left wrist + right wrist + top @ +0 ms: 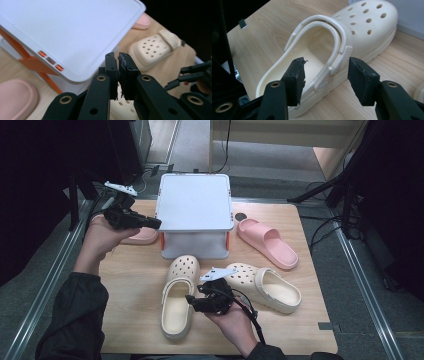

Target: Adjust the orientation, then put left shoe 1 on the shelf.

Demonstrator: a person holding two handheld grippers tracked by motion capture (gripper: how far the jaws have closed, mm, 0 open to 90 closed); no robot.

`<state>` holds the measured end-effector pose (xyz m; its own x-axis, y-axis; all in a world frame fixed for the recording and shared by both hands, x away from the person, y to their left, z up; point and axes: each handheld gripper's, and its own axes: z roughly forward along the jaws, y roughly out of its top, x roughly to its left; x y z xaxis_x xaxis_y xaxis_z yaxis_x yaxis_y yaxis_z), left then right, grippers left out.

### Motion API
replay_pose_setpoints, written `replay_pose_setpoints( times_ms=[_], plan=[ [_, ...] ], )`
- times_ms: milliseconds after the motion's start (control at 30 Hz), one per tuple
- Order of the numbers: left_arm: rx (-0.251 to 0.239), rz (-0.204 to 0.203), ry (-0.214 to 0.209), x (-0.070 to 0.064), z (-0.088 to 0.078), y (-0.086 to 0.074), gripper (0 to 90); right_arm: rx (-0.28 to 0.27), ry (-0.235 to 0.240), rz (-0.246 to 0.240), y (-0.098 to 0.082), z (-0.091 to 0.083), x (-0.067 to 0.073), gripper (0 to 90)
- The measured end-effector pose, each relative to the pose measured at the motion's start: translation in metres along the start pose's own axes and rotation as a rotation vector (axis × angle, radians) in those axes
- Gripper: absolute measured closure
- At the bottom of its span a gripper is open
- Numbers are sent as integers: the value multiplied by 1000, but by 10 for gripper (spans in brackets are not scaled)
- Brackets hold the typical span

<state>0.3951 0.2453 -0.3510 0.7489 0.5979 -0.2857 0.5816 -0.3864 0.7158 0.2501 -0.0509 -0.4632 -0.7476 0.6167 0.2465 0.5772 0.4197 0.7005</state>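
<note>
A white lidded box (195, 200) with orange latches stands at the back middle of the wooden table (135, 285). My left gripper (157, 223) hovers at the lid's left edge, shut with nothing in it; in its own view the jaws (118, 58) meet over the lid (75, 32). Two cream clogs lie in front of the box. My right gripper (191, 299) is at the right side of the left clog (179, 295). It is open (327, 61), and the heel strap (337, 42) and side wall stand between its pads, untouched.
The second cream clog (265, 287) lies right of my right hand. One pink slide (267, 242) lies right of the box, another (142, 236) left of it, partly behind my left hand. Dark stands and cables surround the table.
</note>
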Motion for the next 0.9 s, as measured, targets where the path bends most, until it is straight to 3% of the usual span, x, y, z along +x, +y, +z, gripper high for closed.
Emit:
replay_pose_setpoints(
  times_ms=[333, 467, 900],
  plan=[
    [12, 17, -31, 14, 16, 2, 878, -9, -25, 56, -7, 10, 0, 437],
    [20, 10, -10, 22, 20, 0, 891, -10, -37, 76, -11, 16, 2, 409],
    [30, 4, -10, 34, 27, -2, 893, -27, -70, 132, -19, 37, 2, 414]
  ],
)
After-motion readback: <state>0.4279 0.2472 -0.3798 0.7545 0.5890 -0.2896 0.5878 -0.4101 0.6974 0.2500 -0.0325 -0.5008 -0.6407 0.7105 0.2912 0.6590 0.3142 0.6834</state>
